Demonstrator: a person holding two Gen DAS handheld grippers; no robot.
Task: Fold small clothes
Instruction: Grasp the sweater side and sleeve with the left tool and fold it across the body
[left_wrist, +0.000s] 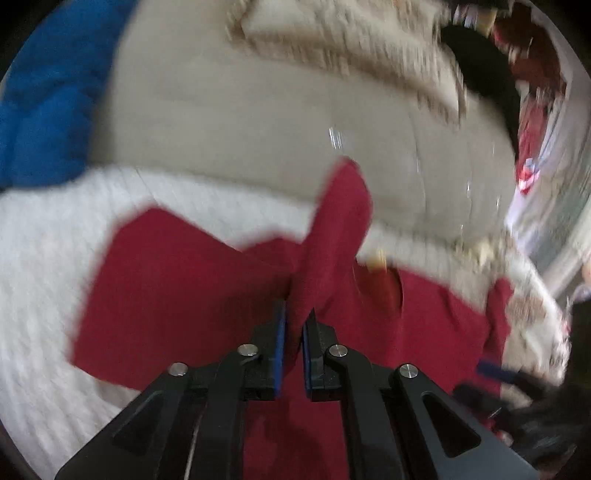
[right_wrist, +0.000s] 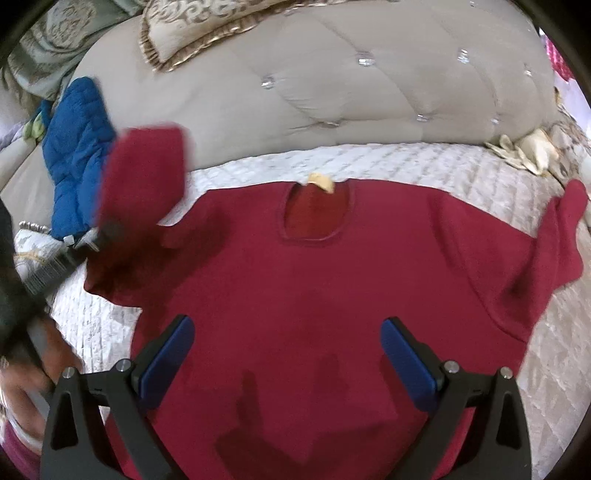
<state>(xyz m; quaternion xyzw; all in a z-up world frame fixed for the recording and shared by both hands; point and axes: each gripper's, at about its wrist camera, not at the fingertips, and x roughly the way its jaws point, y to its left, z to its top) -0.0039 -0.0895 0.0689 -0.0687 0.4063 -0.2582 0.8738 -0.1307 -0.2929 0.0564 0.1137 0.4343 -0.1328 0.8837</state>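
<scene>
one sleeve (left_wrist: 332, 236) between left gripper (left_wrist: 293, 328) pads

White quilted bedspread (right_wrist: 424, 166) across the near and middle ground. Beige tufted headboard (right_wrist: 332, 74) with shiny buttons behind it. Patterned cushion (right_wrist: 192, 26) with gold trim, far left, propped on the headboard. Blue padded garment (right_wrist: 74, 147) lying at left. Crumpled cream cloth (right_wrist: 532, 151) at far right edge.
</scene>
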